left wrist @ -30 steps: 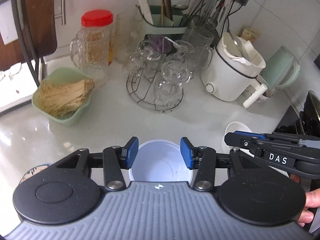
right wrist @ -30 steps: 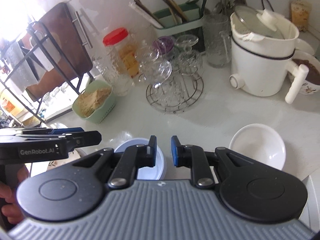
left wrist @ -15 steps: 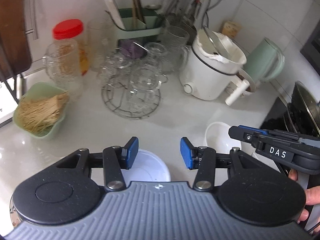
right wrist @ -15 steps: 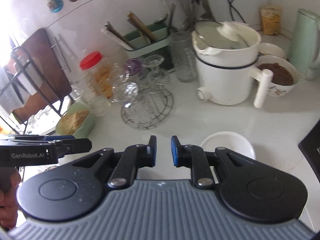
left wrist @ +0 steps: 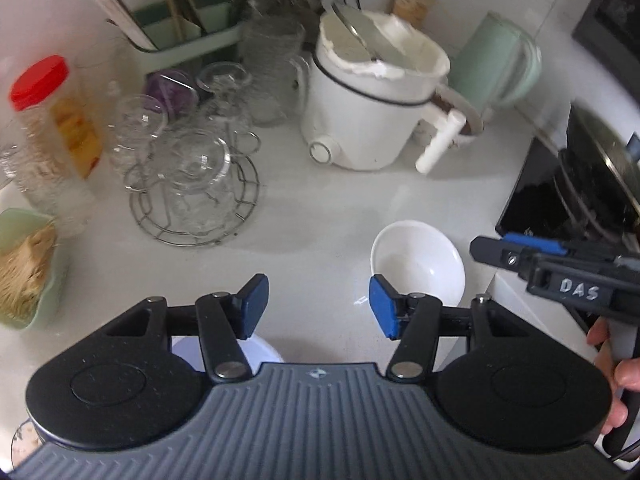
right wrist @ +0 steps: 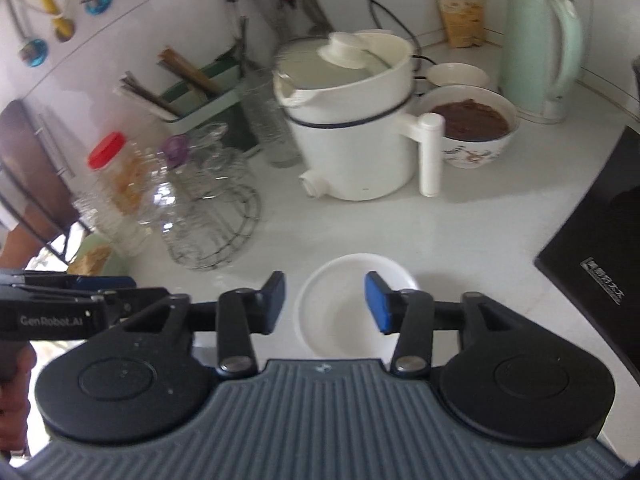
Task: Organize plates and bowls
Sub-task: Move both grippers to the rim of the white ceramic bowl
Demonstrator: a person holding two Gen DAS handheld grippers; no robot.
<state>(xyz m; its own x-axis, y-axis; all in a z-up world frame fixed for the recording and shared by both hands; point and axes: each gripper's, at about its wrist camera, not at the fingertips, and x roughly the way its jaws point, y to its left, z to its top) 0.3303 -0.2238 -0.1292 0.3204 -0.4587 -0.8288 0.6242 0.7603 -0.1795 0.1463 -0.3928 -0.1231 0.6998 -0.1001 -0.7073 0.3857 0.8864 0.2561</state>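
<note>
1. White bowl (right wrist: 352,304): stands empty and upright on the white desk (right wrist: 360,224), in front of the white cooker (right wrist: 352,136).
2. Right tongs (right wrist: 325,304): jaws opening, released, gripping nothing; the bowl shows through the gap between the blue pads, which do not touch it.
3. Left tongs (left wrist: 316,306): jaws opening, released, only bare desk between the pads; the white bowl (left wrist: 418,262) lies just beyond the right-hand pad.
4. Pale blue bowl (left wrist: 256,350): on the desk under the left tongs' left-hand finger, mostly hidden.
5. Wire rack of glasses (left wrist: 192,176): well apart, left of the cooker.
</note>
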